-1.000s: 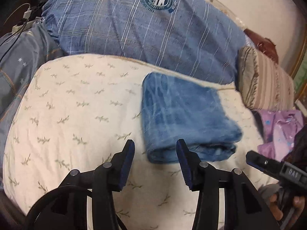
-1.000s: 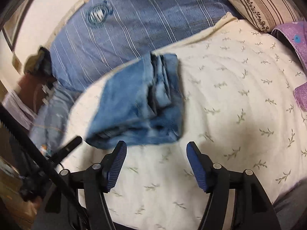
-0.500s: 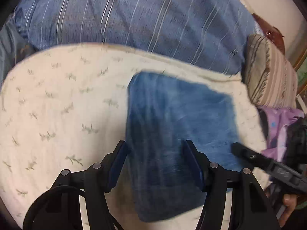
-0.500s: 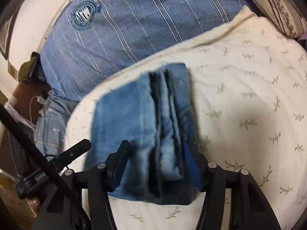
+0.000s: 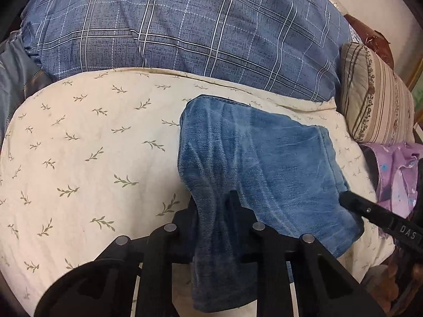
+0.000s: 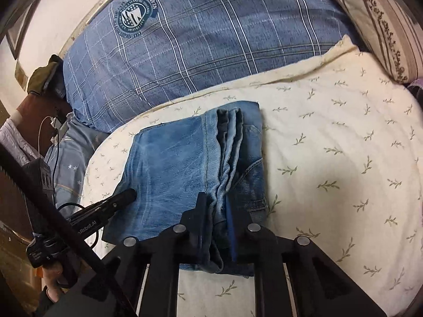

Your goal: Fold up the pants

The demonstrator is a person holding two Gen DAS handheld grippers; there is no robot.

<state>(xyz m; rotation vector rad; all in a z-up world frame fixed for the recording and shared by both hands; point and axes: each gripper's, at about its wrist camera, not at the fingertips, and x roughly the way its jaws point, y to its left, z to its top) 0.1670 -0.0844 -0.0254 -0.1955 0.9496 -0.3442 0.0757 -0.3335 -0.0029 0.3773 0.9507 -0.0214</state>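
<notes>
**Both grippers clamp the near edge of the folded jeans**

The jeans lie folded into a thick block on the cream sheet, right of its middle and near the front edge, with a blue plaid pillow behind and a striped cushion at far right. A purple cloth sits near right.

The left gripper has its fingers closed on the near left corner of the block; denim bunches up between them and hangs toward the camera. The right gripper is closed on the near end of the stacked layer edges, which show as several folds side by side in the right wrist view. In each view the tip of the other gripper touches the denim nearby.

Judged from the thickness, the bundle is fairly heavy and firm for cloth, yet still limp: lifted by one edge alone, the far side would sag and the layers could slide apart. Denim is rough, so slipping from the pads seems unlikely. The best hold is deep over all layers at the two near corners, keeping the stack pinched together and level.

The folding itself looks nearly done.
</notes>
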